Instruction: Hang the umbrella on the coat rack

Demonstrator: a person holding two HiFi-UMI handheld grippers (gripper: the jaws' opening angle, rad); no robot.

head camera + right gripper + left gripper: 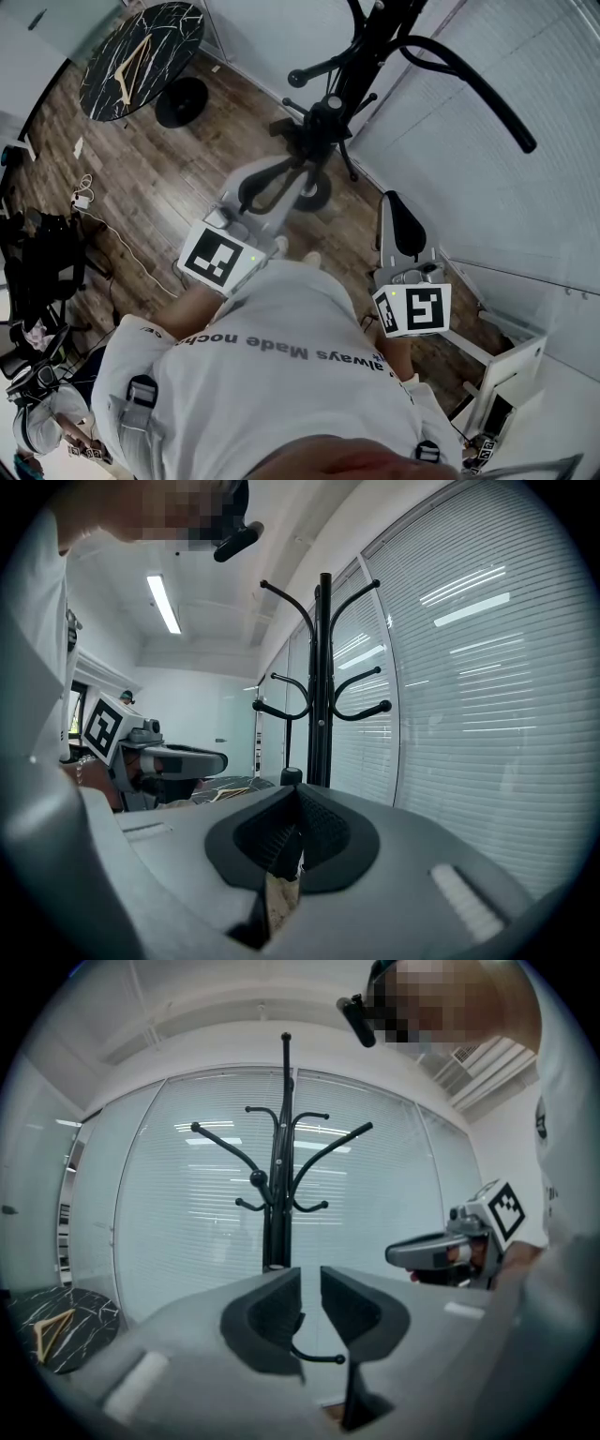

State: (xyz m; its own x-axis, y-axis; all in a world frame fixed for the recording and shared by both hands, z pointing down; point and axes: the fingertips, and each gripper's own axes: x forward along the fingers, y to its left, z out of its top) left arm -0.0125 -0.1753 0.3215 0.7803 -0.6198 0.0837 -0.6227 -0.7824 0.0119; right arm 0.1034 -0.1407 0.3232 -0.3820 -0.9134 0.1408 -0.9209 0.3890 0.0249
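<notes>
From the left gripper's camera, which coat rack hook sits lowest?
The short ball-tipped hook seen in the slit between the jaws of the left gripper; all the others branch off the coat rack above them.

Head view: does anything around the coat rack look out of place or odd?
A wooden clothes hanger lies flat on the round marble table instead of hanging on the coat rack. A white cable also trails loose across the wood floor.
</notes>
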